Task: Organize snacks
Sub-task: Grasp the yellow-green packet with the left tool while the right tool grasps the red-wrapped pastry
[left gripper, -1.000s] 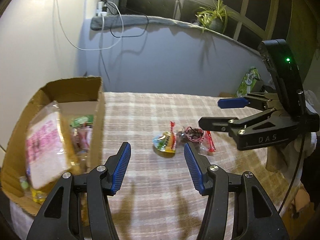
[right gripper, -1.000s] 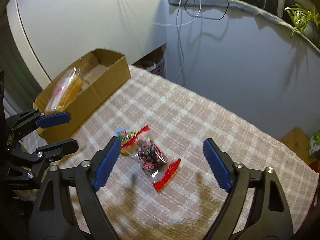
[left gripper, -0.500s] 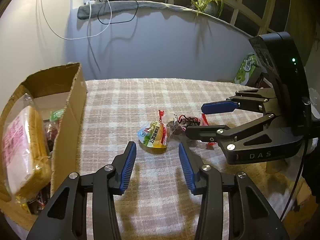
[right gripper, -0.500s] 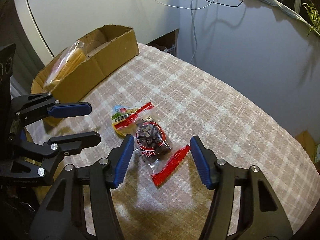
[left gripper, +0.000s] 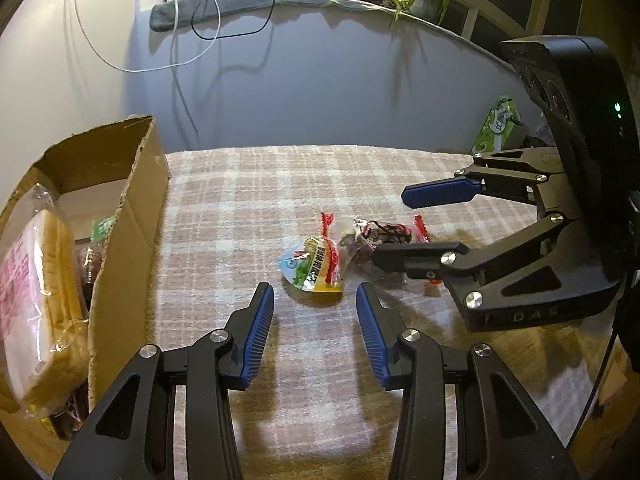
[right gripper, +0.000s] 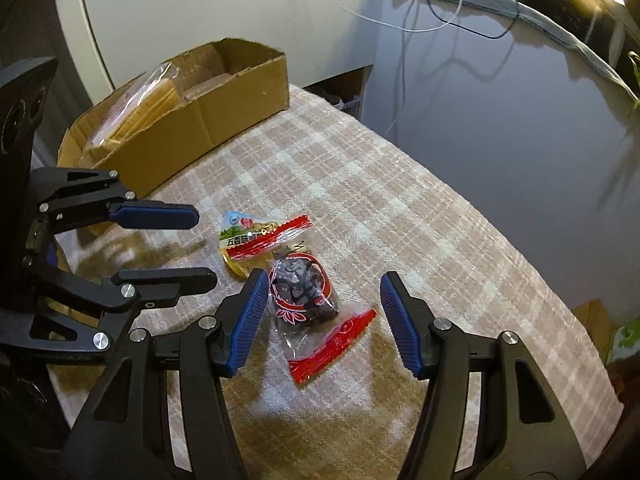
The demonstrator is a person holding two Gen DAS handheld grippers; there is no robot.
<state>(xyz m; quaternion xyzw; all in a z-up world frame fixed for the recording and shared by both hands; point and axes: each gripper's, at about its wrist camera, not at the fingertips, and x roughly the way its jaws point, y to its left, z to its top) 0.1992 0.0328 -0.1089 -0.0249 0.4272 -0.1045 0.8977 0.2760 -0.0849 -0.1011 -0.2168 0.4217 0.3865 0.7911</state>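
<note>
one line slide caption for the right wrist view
Open right gripper straddles a red-sealed dark snack on a plaid cloth, left gripper by a yellow snack.

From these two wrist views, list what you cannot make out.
- Cardboard box: left wrist view, its near end is cut off by the picture edge; the bread bag hides what lies beneath.
- Dark snack packet: left wrist view, partly behind the right gripper.
- Green pack: partly hidden by that gripper, print too small to read.
</note>
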